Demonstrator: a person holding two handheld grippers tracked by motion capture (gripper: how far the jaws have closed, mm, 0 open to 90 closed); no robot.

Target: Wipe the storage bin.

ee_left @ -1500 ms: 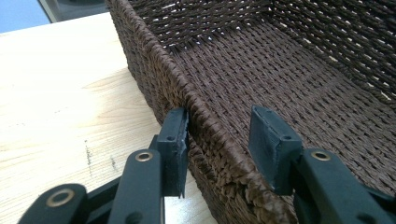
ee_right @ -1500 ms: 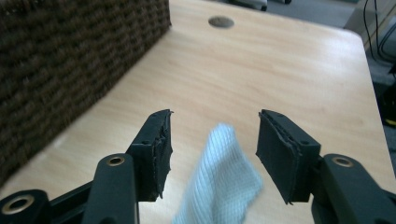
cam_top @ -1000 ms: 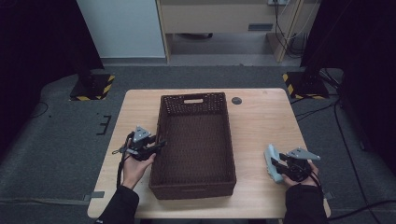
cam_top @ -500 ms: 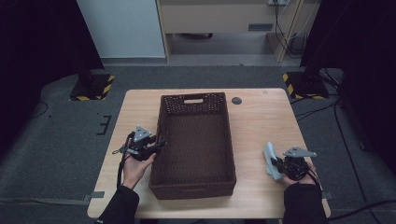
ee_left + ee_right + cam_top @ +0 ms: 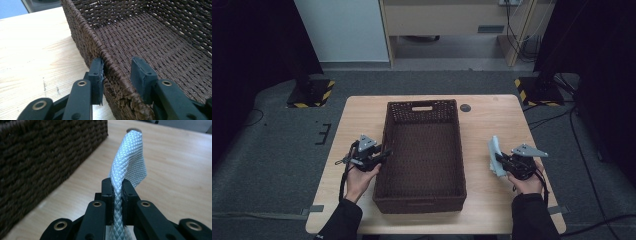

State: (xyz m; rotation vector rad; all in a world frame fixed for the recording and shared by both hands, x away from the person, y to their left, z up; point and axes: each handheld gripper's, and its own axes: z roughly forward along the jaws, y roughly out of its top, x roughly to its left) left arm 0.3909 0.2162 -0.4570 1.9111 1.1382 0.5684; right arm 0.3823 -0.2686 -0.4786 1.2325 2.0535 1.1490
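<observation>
A dark brown woven basket (image 5: 424, 103) stands lengthwise in the middle of the wooden table (image 5: 362, 115). My left gripper (image 5: 384, 152) straddles its left rim (image 5: 82, 27). The jaws have just been closing. One pad (image 5: 97, 72) touches the outer wall, the other stands apart inside the basket, so the left gripper (image 5: 120, 72) is still open. To the right of the basket my right gripper (image 5: 498, 159) is shut on a pale blue-white cloth (image 5: 495, 150). The cloth (image 5: 130, 155) stands up out of the right gripper (image 5: 117, 187), lifted off the table beside the basket's wall (image 5: 37, 157).
A small dark round disc (image 5: 465, 107) lies on the table by the basket's far right corner. Bare wood lies on both sides of the basket. Dark floor, cables and stands with striped bases surround the table.
The right gripper has closed on the cloth and raised it off the table, drifting a little toward the basket. The left hand has stayed at the rim.
</observation>
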